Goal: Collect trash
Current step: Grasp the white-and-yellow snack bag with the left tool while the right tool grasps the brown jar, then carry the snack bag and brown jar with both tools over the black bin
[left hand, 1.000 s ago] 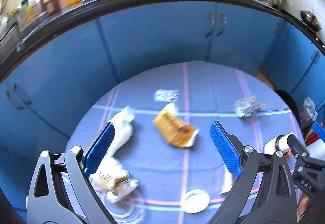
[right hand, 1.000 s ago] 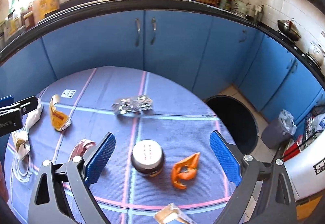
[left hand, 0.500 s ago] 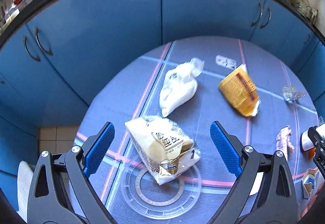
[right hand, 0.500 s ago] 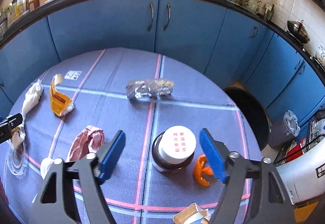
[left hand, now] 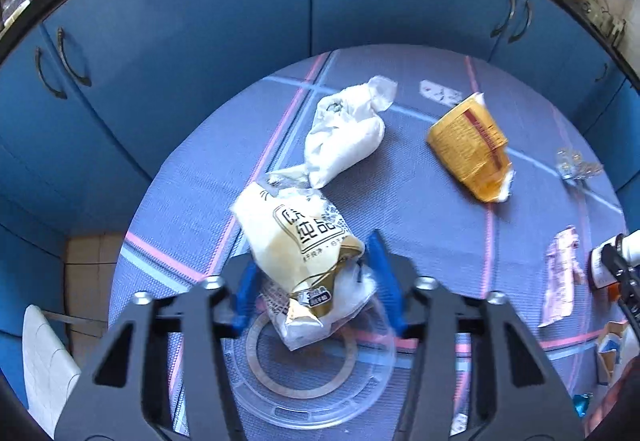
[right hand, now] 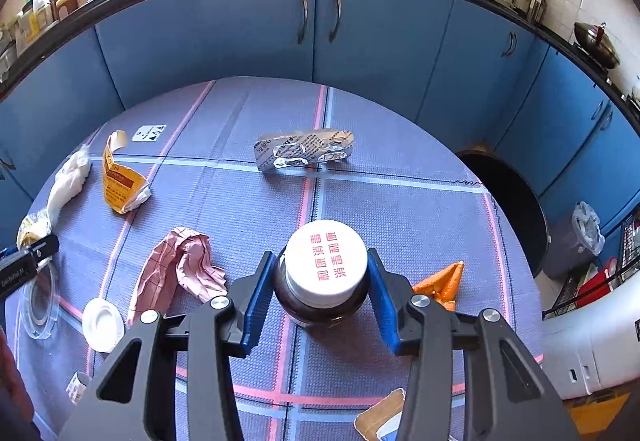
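Crinkly, light wrapper [left hand: 304,253] sits clamped in left gripper [left hand: 312,281]; right gripper [right hand: 320,293] pinches rigid, heavier jar [right hand: 322,273] at six o'clock on the bench [right hand: 400,209].

The snack bag [left hand: 298,241] lies on the clear lid [left hand: 312,369]; behind it the crumpled pouch [left hand: 344,137] (touching); the torn sachet [left hand: 470,147] to its right.

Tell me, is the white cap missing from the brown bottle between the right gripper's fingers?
No, the brown bottle carries its white cap, printed in red.
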`<state>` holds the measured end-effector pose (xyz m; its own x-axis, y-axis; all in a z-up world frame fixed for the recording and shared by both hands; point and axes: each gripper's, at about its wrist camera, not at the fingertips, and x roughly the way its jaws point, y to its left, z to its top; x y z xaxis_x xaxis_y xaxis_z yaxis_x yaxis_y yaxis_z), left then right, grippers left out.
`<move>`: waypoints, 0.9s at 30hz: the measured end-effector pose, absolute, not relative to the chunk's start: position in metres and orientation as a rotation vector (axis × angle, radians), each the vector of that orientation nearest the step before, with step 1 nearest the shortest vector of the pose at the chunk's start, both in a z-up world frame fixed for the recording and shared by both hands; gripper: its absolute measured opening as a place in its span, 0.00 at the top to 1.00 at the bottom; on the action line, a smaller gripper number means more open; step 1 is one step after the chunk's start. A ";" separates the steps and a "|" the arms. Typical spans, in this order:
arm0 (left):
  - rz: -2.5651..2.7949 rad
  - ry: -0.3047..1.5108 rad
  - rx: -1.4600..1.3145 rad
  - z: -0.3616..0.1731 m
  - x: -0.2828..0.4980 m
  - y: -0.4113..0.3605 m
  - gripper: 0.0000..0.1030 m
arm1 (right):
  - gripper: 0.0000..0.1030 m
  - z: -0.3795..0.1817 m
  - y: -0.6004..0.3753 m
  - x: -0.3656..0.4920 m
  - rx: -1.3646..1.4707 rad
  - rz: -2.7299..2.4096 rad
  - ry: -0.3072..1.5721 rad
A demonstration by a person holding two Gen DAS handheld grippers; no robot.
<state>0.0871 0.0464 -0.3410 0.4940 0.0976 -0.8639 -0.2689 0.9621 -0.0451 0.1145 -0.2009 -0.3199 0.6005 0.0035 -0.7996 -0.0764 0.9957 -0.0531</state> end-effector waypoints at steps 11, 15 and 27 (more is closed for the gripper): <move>0.109 0.944 -0.155 -0.277 0.099 0.011 0.70 | 0.57 -0.278 -0.215 0.111 -0.060 0.025 0.883; 0.068 0.915 -0.137 -0.256 0.111 -0.011 0.70 | 0.57 -0.258 -0.228 0.110 -0.049 -0.006 0.855; -0.070 0.867 -0.079 -0.214 0.138 -0.084 0.70 | 0.57 -0.209 -0.284 0.108 -0.014 -0.116 0.786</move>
<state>0.1382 -0.0845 -0.2142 0.6454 -0.0930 -0.7582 0.0291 0.9948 -0.0973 0.1084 -0.2837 -0.2087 0.7005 -0.1096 -0.7052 0.0994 0.9935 -0.0556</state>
